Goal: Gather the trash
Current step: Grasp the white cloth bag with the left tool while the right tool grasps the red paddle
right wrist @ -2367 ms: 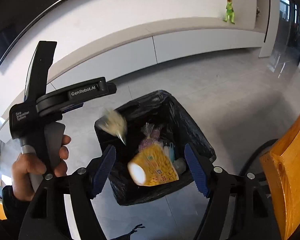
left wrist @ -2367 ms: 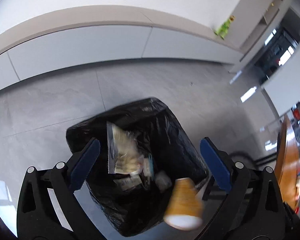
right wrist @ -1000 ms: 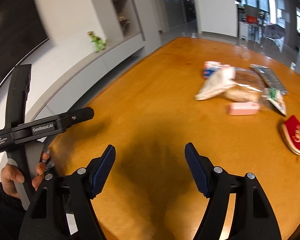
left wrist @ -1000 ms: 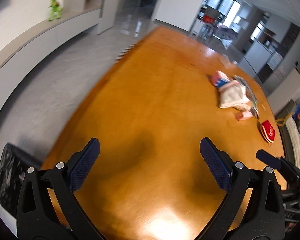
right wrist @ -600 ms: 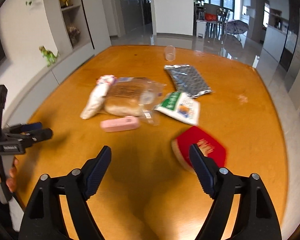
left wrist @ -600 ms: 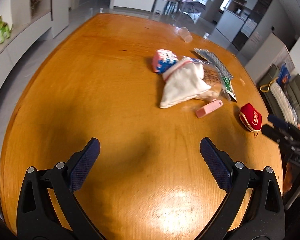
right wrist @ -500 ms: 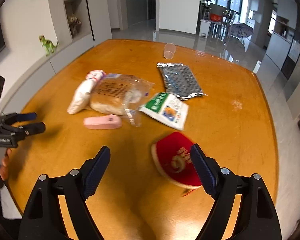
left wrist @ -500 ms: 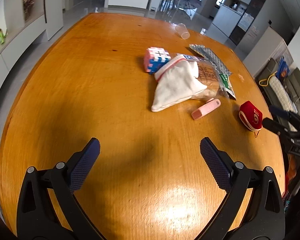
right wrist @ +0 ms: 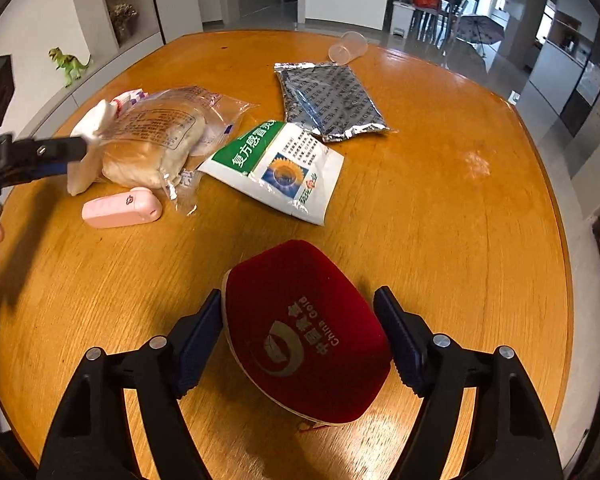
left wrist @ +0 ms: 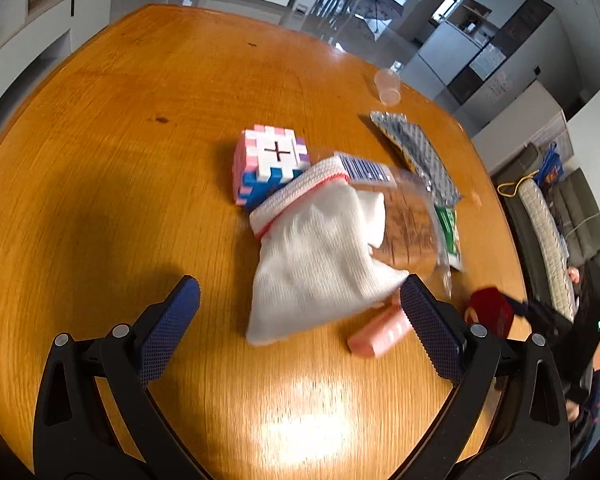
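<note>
No longer over the black-bagged bin on the floor; both now above the wooden table (right wrist: 440, 208). Right gripper (right wrist: 300, 340) down from an open hover, blue pads now straddling the red velvet case (right wrist: 300, 332), left pad touching its edge. Left gripper (left wrist: 298, 324) closer in than half a second ago, wide open around the near end of the white knit pouch (left wrist: 320, 264), beside the pink case (left wrist: 380, 332).
</note>
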`<state>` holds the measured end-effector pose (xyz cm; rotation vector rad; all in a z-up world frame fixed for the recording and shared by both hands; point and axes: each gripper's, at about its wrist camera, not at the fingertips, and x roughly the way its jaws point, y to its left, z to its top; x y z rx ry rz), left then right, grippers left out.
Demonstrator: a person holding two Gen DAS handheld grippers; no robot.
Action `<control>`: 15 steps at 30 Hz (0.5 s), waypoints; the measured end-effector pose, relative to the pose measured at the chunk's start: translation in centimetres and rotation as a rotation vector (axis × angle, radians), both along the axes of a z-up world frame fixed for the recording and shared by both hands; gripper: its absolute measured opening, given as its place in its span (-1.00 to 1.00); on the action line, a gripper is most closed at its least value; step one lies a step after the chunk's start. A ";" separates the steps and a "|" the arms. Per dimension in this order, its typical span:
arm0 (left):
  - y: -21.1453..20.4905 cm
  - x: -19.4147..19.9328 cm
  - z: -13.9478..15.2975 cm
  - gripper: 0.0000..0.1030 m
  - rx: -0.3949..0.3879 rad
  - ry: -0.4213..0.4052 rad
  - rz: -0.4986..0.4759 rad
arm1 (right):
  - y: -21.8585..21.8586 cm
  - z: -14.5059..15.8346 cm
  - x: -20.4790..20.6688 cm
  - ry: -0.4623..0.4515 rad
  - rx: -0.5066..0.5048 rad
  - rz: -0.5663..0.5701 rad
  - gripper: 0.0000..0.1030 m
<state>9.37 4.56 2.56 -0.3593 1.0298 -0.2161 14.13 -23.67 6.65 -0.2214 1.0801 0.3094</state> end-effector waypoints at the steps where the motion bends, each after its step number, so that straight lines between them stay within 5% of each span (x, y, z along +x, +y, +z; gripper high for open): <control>1: 0.0 0.3 -0.1 0.83 0.015 0.002 0.008 | 0.0 0.0 -0.6 0.003 0.004 -0.004 0.46; 4: 0.2 0.7 -0.4 0.16 -0.056 -0.012 -0.017 | -0.1 0.2 -1.2 0.005 0.032 -0.020 0.45; 5: 0.4 0.5 -0.3 -0.28 -0.096 -0.013 -0.024 | -0.1 0.4 -1.6 0.003 0.045 -0.024 0.45; 6: 0.5 0.4 0.0 -0.49 -0.093 -0.014 -0.023 | -0.1 0.7 -2.0 -0.004 0.058 -0.028 0.45; 9: 0.6 -0.6 0.6 -0.73 -0.041 -0.023 -0.039 | 0.1 1.7 -2.9 -0.011 0.102 -0.030 0.45; 15: 2.4 -4.2 2.0 -0.78 -0.078 -0.049 -0.033 | 1.0 3.2 -5.7 -0.031 0.183 -0.031 0.45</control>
